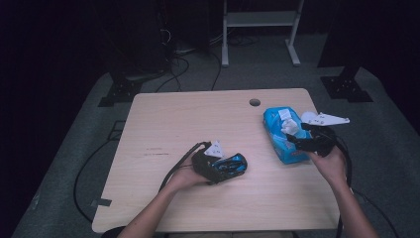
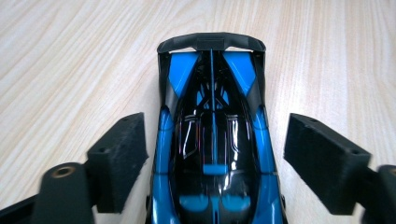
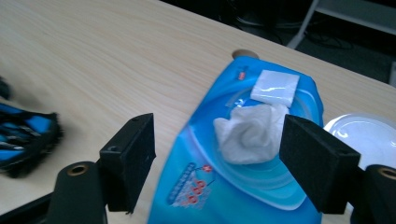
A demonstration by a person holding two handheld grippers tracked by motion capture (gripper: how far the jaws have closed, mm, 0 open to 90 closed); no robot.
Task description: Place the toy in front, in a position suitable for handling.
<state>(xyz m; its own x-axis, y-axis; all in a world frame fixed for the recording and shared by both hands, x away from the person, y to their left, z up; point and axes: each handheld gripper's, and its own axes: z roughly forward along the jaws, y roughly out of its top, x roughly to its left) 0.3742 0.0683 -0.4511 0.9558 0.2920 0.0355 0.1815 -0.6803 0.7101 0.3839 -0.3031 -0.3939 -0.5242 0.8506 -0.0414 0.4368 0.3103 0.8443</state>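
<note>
A light wooden table (image 1: 163, 119) with a round cable hole (image 1: 254, 102) at its far edge is shown; beyond it, a white-framed stand (image 1: 260, 29) and floor cables (image 1: 181, 67) are seen.

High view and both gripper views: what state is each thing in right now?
Blue and black toy race car: flat on the table, between open jaws, not pressed.
Blue wet-wipes pack: lying flat, flap open, white wipe bunched up and sticking out.
Left gripper: open.
Right gripper: open, holding nothing.

A blue-and-black toy car (image 2: 214, 140), a blue wipes pack (image 3: 233, 177) with seemingly red print, a white wipe (image 3: 250, 133).
</note>
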